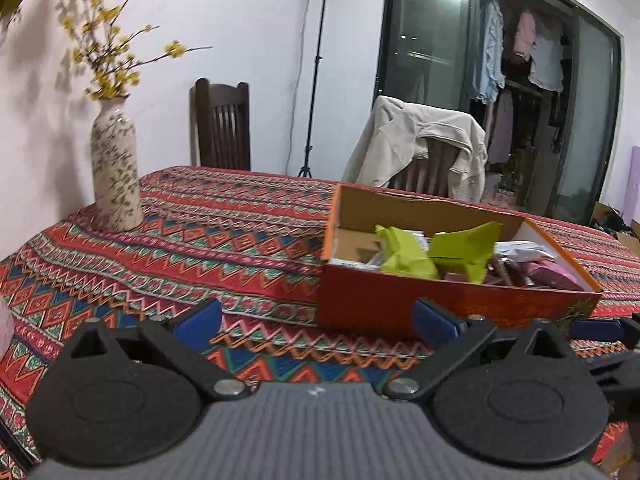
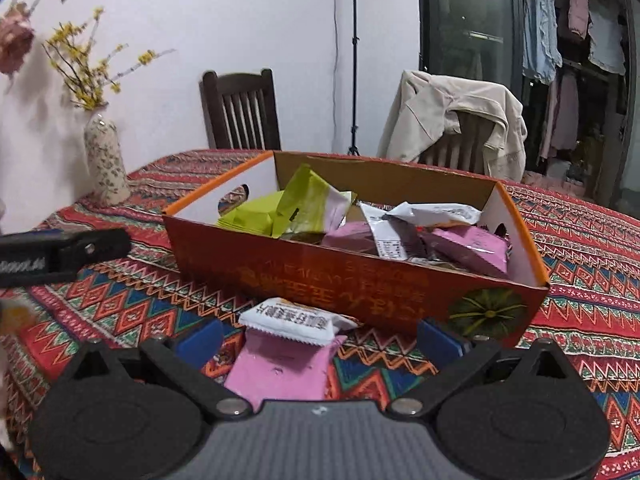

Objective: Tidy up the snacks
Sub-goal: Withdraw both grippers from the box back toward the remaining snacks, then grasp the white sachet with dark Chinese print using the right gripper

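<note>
snacks could slip: the pink packet (image 2: 280, 364) and white packet (image 2: 292, 320) overlap between the right gripper (image 2: 320, 338)'s wide jaws, so both might come. box (image 2: 360, 280) at 12 o'clock blocks the way. left gripper (image 1: 318, 322) wide, empty. vase (image 1: 114, 168) at 10 o'clock.

Large orange characters run upside down along the near wall of the red box (image 2: 320, 280), too blurred to read. A white snack packet (image 2: 292, 320) just ahead of the right claw (image 2: 318, 338) carries dark characters, likewise illegible.
</note>
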